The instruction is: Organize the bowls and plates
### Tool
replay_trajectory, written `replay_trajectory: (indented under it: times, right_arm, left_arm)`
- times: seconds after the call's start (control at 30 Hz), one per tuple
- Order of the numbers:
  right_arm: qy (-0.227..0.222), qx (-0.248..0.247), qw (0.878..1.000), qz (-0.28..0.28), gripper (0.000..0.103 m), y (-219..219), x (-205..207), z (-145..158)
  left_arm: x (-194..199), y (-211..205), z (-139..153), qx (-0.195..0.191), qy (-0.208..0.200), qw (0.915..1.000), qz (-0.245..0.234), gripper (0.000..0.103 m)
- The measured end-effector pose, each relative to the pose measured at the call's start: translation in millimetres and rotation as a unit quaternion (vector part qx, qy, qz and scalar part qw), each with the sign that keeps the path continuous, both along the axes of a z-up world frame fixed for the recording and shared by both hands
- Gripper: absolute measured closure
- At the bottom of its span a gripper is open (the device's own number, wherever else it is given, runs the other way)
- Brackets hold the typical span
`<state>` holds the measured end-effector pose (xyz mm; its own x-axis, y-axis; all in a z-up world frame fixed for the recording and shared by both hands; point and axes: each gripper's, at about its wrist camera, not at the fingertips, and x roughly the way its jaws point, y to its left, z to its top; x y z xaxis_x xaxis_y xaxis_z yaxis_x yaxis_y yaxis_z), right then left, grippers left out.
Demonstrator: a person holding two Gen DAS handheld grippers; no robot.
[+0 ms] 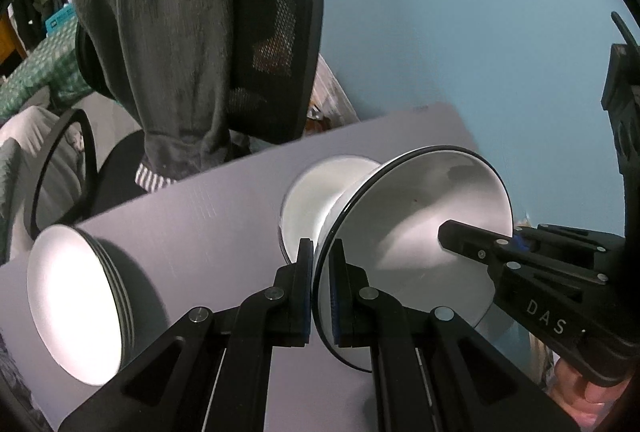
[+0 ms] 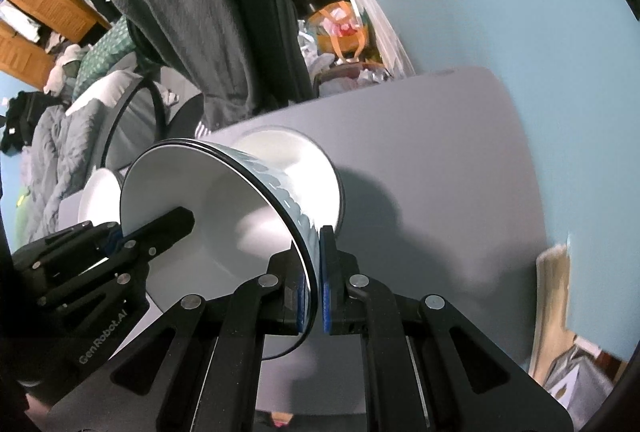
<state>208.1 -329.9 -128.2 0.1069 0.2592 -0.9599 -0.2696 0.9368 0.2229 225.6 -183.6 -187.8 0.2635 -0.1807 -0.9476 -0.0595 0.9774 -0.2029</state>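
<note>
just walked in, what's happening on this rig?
A person is holding one white bowl with both grippers. The left gripper and the right gripper are each shut on opposite sides of its rim, above another bowl on the grey table. A stack of plates sits at the left.

Black gripper (image 1: 320, 288), blue pads (image 2: 326, 296)

Right gripper (image 1: 444, 232), as you see it from your left wrist: "DAS"
Left gripper (image 2: 188, 218), as you see it from your right wrist: "GenRobot.AI"
</note>
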Motion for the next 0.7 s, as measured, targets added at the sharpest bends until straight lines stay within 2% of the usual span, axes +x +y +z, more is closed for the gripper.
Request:
replay_trajectory:
  times: [0.43, 0.7]
  right_arm:
    - [0.054, 0.003, 0.999, -0.005, 0.097, 6, 22, -38]
    - [0.066, 0.003, 0.998, -0.005, 0.097, 7, 28, -43]
  left_arm:
    - [21, 8, -34, 0.03, 0.034, 0.999, 0.007, 0.096]
    - [24, 7, -40, 0.035, 0.043, 0.9984, 0.003, 0.096]
